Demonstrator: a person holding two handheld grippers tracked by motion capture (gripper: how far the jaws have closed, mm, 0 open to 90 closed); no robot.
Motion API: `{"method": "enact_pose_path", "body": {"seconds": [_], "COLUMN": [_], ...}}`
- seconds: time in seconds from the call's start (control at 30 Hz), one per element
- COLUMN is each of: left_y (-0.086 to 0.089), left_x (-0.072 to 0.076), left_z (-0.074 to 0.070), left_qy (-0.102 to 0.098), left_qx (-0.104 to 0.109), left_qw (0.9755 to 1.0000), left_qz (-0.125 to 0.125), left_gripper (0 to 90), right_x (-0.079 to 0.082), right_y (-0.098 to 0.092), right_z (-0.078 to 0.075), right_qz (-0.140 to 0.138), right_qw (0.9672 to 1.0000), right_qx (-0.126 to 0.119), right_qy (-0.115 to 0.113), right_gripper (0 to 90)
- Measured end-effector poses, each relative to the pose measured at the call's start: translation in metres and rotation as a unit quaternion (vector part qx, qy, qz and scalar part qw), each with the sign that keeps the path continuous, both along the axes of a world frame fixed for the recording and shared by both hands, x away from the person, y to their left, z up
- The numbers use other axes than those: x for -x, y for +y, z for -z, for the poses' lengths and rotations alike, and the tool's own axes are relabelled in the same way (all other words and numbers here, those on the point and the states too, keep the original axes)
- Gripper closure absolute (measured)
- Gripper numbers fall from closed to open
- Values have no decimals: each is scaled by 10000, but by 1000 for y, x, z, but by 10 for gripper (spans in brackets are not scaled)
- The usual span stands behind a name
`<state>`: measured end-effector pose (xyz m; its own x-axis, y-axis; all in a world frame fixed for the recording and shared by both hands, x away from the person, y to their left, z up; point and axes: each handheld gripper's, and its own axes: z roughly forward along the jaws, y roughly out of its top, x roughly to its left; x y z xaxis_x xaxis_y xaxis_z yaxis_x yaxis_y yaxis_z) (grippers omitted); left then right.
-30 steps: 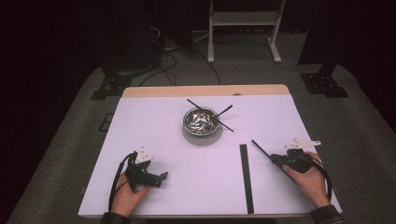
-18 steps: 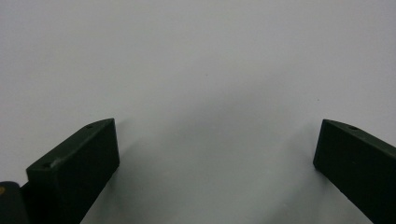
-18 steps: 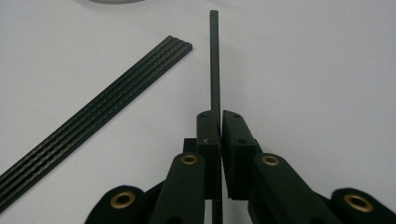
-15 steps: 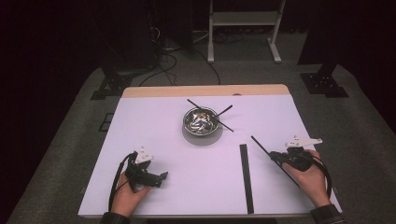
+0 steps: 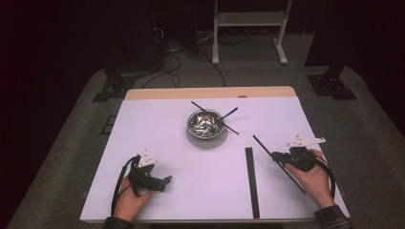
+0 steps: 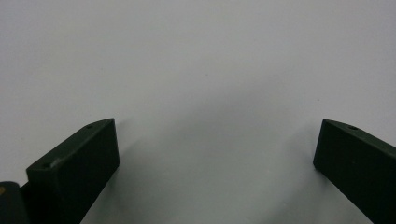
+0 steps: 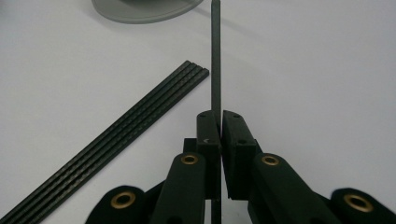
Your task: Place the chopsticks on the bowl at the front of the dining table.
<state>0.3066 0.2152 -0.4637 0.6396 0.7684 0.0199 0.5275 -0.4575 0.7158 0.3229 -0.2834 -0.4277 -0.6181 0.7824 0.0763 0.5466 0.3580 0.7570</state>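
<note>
right gripper [image 7: 219, 122] pinches a black chopstick [image 7: 215, 56], aimed toward the steel bowl [image 5: 206, 125]; left gripper [image 5: 160, 182] spread, idle; next, likely laying it across the bowl.

The high camera hangs above my side of the table [image 5: 157, 124], looking forward and down, with the floor beyond its far edge. The camera on my left claw [image 5: 152, 180] sits very near the bare tabletop, facing it. The camera on my right claw [image 5: 279, 156] looks low toward the bowl [image 5: 206, 123], sharing the bundle of sticks [image 7: 112, 137] with the high view.
</note>
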Motion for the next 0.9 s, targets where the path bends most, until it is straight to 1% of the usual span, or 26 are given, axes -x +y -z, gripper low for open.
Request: {"method": "enact_pose_path", "body": {"seconds": [0.4,0.43,0.9], "left_y": [0,0,0], "left_x": [0,0,0], "left_z": [0,0,0], "left_qy": [1,1,0], "left_qx": [-1,-1,-1], "left_qw": [10000,10000,10000], "left_qz": [-1,0,0], "left_gripper": [0,0,0], "right_x": [-4,-5,-11], "right_y": [14,18,41], "right_z": [-7,-8,-14], "right_qz": [-213,-257,-549], "right_qw": [9998,9997,9985], "right_qx": [39,40,59], "right_qy": [-15,2,-33], "right_gripper": [858,858,858]}}
